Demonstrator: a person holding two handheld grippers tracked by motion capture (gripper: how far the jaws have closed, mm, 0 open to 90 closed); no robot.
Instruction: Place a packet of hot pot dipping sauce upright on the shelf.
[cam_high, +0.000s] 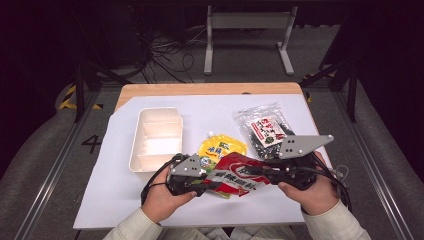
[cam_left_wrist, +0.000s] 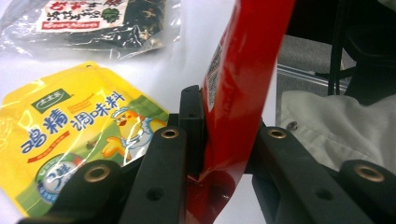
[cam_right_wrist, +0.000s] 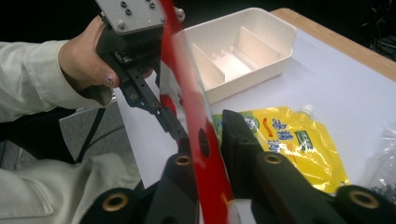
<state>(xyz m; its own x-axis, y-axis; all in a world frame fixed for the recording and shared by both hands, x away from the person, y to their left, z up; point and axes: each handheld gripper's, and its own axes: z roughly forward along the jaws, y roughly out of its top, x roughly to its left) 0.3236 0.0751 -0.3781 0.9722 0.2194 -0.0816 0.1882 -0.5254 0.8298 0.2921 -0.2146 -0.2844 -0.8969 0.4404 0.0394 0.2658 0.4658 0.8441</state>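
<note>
A red snack packet (cam_high: 237, 176) hangs above the table's front edge, held at both ends. My left gripper (cam_high: 207, 184) is shut on its left end; in the left gripper view the red packet (cam_left_wrist: 238, 93) stands edge-on between the jaws of my left gripper (cam_left_wrist: 224, 128). My right gripper (cam_high: 261, 170) is shut on the right end. In the right gripper view the red packet (cam_right_wrist: 196, 116) runs up between the jaws of my right gripper (cam_right_wrist: 208, 140) toward the left gripper (cam_right_wrist: 170, 121) in the other hand.
A yellow seasoning pouch (cam_high: 222, 147) lies flat just behind the packet. A clear bag of dark snacks (cam_high: 262, 131) lies at the right. A white divided tray (cam_high: 155, 137) stands empty at the left. All rest on a white sheet (cam_high: 125, 200) over the wooden table.
</note>
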